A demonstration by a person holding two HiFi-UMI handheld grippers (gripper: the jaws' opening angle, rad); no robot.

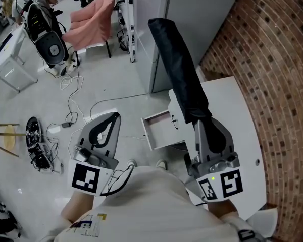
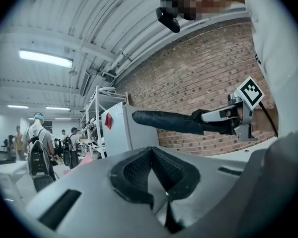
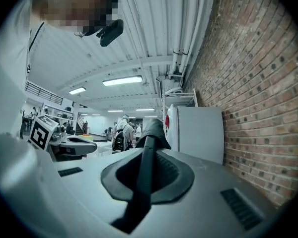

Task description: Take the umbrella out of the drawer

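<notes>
Brick wall at right; white desk below, its drawer standing open. Right gripper jaws clamped on folded black umbrella, held roughly level, clear of drawer. Left gripper jaws together, nothing between

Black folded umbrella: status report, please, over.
Right gripper shut on black folded umbrella. Left gripper shut, empty. Umbrella clear of open white drawer. Nothing obstructing.

Your left gripper: jaws meet at the tips, nothing between them. Beyond it, your right gripper clamps a black folded umbrella, held level against the brick wall. A white cabinet stands behind the umbrella's tip. Far left is a person wearing a backpack.
</notes>
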